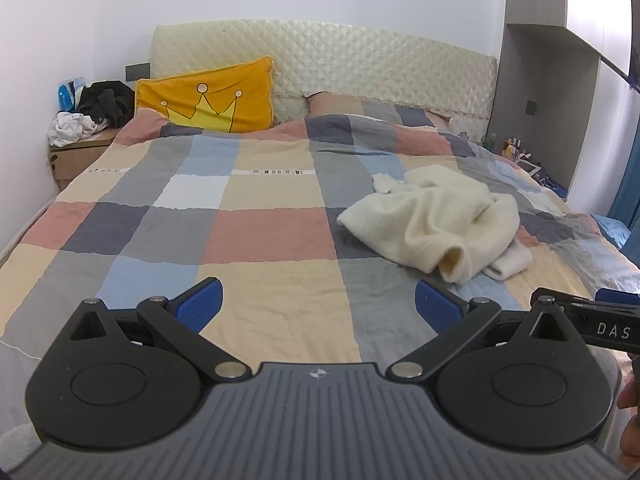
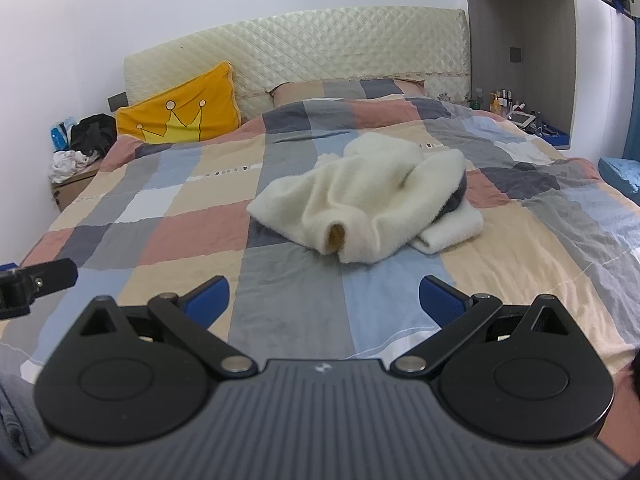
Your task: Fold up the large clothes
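Two hand-held tools hover at the foot of a bed, both released and carrying nothing: the left tool (image 1: 318, 304), its blue pads spread wide, points at bare quilt, while the right tool (image 2: 323, 300), equally spread, faces the garment almost head-on. Ahead of them a cream fleece sweater (image 2: 368, 196) lies crumpled in a heap on the checked quilt (image 1: 224, 224), right of the bed's centre, one sleeve opening gaping toward the tools and a cuff trailing out on the right side. A yellow crown pillow (image 1: 212, 96) leans against the quilted headboard (image 2: 320, 48) well beyond.

Folding appears not yet begun; the step in hand looks like the approach. The next move likely calls for each tool to close on a separate edge of the sweater, perhaps hem or shoulders, and draw it flat before any fold.
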Tool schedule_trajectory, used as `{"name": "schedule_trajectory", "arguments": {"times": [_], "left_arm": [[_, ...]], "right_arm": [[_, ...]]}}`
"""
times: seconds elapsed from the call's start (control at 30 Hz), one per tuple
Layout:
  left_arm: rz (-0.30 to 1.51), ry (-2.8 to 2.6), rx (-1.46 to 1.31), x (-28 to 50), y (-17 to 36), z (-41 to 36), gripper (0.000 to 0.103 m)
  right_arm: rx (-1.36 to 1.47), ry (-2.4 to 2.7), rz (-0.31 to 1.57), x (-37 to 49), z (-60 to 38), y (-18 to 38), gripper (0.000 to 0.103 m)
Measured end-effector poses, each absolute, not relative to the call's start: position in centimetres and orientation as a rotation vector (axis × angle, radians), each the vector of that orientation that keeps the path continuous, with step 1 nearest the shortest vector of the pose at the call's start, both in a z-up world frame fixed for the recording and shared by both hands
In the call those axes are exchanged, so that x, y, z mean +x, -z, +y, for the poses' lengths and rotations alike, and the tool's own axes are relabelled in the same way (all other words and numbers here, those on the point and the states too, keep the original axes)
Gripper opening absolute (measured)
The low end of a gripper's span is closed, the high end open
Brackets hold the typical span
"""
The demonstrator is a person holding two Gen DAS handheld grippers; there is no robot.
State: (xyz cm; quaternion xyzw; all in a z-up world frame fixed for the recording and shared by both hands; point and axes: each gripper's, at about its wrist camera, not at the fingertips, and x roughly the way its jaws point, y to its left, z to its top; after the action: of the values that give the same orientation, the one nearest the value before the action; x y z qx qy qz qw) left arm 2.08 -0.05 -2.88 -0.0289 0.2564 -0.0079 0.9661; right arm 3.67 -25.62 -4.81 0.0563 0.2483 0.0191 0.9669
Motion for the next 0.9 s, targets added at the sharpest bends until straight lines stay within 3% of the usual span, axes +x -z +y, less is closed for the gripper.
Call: {"name": "schedule_trajectory", "arguments": {"times": [0.9], "left_arm": [[0.613,0.152,-0.027,12.4,6.3,-2.5,0.103]], "right_arm": [[0.213,0.002,0.605,10.3,-27.9,7.1,0.103]]}}
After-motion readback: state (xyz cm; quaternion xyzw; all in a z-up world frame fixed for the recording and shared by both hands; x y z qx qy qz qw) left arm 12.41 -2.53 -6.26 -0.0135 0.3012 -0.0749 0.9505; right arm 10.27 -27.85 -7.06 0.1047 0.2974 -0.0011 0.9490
